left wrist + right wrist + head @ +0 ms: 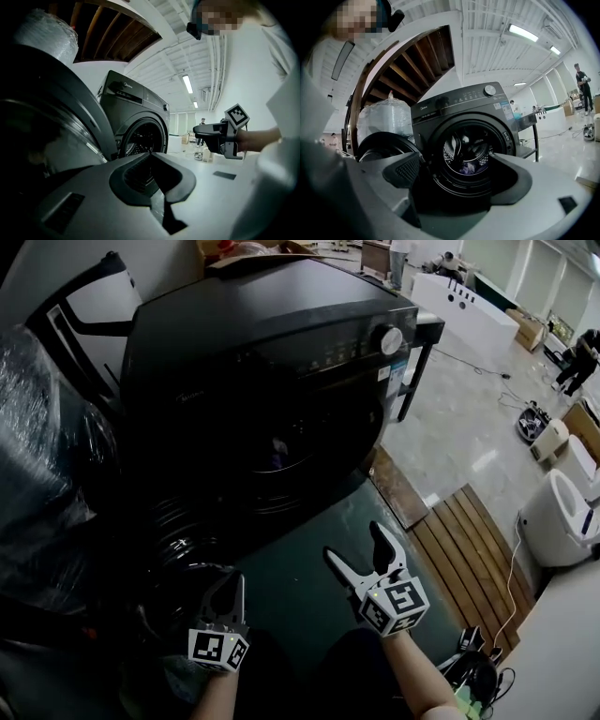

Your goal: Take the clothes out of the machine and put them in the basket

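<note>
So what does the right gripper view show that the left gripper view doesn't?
Only the right gripper view looks into the drum, where clothes lie, and it shows the control dial. Only the left gripper view shows the right gripper itself, held out to the right of the machine. Both show the dark washing machine with its door open.

- Left gripper: dark grey moulded jaws, textured inner pads, white marker cube with black squares.
- Right gripper: same build, same cube.
- Person wears a white top.
</note>
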`<state>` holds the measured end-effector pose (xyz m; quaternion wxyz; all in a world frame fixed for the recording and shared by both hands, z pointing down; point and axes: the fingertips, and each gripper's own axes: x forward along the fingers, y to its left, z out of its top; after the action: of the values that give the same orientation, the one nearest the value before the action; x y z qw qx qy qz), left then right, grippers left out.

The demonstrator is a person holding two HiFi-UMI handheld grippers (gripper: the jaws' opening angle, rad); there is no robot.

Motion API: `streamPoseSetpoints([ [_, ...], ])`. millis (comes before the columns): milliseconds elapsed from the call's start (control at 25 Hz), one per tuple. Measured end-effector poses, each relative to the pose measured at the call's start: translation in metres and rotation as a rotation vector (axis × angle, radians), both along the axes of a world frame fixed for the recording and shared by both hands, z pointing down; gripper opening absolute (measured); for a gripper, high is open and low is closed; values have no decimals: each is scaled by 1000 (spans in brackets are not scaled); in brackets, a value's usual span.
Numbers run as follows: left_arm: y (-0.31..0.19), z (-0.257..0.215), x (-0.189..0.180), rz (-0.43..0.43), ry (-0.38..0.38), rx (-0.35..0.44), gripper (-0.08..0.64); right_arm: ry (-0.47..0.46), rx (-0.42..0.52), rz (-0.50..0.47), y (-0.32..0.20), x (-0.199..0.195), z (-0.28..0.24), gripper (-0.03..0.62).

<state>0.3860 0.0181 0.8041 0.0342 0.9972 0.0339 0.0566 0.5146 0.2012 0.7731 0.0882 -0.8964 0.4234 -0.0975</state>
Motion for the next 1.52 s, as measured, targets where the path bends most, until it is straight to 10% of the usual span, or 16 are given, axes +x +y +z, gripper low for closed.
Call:
streamPoseSetpoints([
  [1520,1,14,-74,140,130,-7,21,80,-186,-68,-64,-16,48,433],
])
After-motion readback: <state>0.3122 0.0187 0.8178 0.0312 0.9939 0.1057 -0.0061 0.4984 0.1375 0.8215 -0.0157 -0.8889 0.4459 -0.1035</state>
